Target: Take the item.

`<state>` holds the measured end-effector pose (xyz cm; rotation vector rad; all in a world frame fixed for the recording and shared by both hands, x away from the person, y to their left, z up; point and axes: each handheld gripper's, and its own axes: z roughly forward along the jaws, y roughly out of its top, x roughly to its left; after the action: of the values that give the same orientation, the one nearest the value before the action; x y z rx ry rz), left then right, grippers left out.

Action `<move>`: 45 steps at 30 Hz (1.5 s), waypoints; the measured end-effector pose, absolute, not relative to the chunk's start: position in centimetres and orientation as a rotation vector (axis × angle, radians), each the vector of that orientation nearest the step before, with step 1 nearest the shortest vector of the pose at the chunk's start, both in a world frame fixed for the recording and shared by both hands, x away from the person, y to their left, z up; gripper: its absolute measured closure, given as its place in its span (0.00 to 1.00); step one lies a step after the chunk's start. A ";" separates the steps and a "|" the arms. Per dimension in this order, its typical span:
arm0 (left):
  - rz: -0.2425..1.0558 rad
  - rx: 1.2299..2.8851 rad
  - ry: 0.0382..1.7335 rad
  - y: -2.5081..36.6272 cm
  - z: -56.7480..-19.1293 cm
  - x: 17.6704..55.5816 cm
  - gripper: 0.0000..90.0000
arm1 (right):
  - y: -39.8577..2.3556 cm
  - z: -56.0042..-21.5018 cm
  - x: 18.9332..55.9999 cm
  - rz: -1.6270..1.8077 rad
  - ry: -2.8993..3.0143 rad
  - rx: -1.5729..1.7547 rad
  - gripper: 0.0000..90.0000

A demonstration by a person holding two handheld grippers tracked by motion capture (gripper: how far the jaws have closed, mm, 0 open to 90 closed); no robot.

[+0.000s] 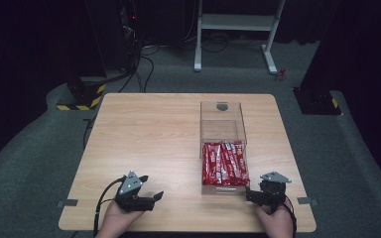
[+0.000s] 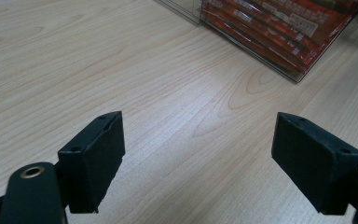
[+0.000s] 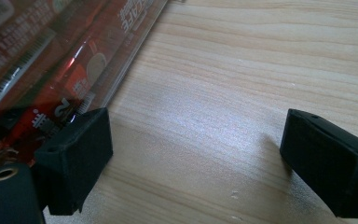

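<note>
both grippers are sitting low near the front edge of the wooden table (image 1: 144, 129), each held in a person's hand. left gripper (image 1: 146, 197) is lying toward the near left, its jaws spread wide with bare wood between them. right gripper (image 1: 250, 194) is resting just beside the near right corner of the clear plastic box (image 1: 223, 119), jaws likewise released and grasping nothing; in the right gripper view one jaw is sitting right up against the box wall. red snack packets (image 1: 224, 163) are lying packed side by side in the near half of that box, right of the table's middle.
</note>
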<state>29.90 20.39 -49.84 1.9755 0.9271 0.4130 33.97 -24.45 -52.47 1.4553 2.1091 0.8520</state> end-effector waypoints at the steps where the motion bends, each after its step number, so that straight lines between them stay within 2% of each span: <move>1: 0.404 1.970 0.929 20.4 -49.9 29.9 0.20 | -24.4 -52.5 34.0 0.852 2.109 1.456 0.10; 18: 0.397 1.944 0.884 19.8 -48.3 29.7 0.22 | -24.4 -52.5 34.2 0.848 2.102 1.462 0.10; 31: 0.389 1.927 0.814 17.1 -45.4 30.9 0.23 | -24.4 -52.5 34.2 0.846 2.105 1.461 0.10; 45: 0.365 1.926 0.747 13.9 -44.0 32.0 0.24 | -24.4 -52.5 34.1 0.847 2.106 1.458 0.10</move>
<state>32.04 13.94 -44.03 1.9263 0.7472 0.3645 34.12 -24.41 -52.46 1.4576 2.1064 0.8471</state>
